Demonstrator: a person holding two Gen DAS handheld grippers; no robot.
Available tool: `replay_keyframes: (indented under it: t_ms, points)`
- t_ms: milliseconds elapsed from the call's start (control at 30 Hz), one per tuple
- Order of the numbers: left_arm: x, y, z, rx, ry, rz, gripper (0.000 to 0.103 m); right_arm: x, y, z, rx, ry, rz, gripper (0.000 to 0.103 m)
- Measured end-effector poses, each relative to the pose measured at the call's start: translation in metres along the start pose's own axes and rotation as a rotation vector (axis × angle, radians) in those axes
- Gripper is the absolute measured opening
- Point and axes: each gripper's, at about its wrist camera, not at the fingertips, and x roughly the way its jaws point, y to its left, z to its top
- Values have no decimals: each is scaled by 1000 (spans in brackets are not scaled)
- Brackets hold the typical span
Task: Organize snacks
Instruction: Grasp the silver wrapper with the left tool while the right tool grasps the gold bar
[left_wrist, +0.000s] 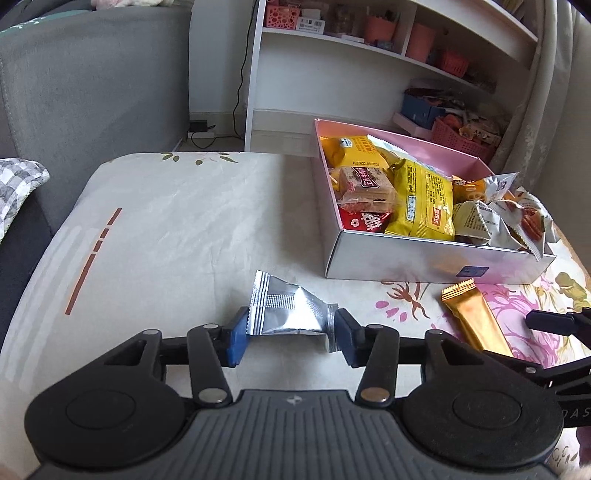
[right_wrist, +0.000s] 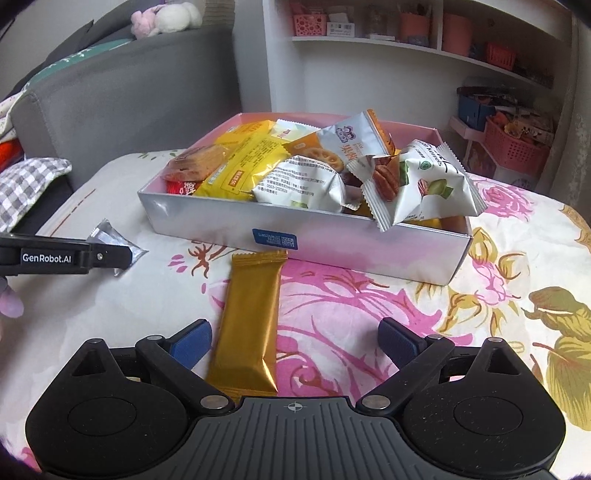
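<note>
My left gripper (left_wrist: 288, 338) is shut on a small silver snack packet (left_wrist: 286, 310), held just above the floral cloth. The packet also shows in the right wrist view (right_wrist: 110, 238), behind the left gripper's arm (right_wrist: 66, 258). A white box (left_wrist: 424, 264) with a pink inside, full of snack packs, stands ahead to the right; it is also in the right wrist view (right_wrist: 332, 240). My right gripper (right_wrist: 295, 343) is open, its jaws wide apart over the near end of a gold bar wrapper (right_wrist: 251, 321), which lies flat in front of the box and also shows in the left wrist view (left_wrist: 472, 317).
The floral cloth (right_wrist: 480, 295) covers a low table. A grey sofa (left_wrist: 92, 81) stands behind on the left, with a checked cushion (left_wrist: 18, 188). A white shelf unit (left_wrist: 369, 74) with pink baskets stands at the back.
</note>
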Motion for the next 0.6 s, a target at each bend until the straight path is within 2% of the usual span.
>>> replay_keyframes:
  t_ms: [167,267,300,367,500,600]
  points:
    - [6,-4,4,-54,-13,-7,54,3,16,-1,-48,-16,-7,95]
    - [9,-8,3,-41,-33,19,52,3,24,-4,-113,-29,-24,87]
    - [9,-10,2,-29,-40,36,46,2,25,-4,-116,-31,-19,83]
    - [10,-12,1,0,-50,57,44,0,27,-3,-119,-26,-19,76]
    - [9,-11,1,-10,-57,49,29,-1,31,-1,-135,-31,-18,54]
    - [8,-9,1,-26,-54,34,24,-2,32,1,-140,-35,-28,31]
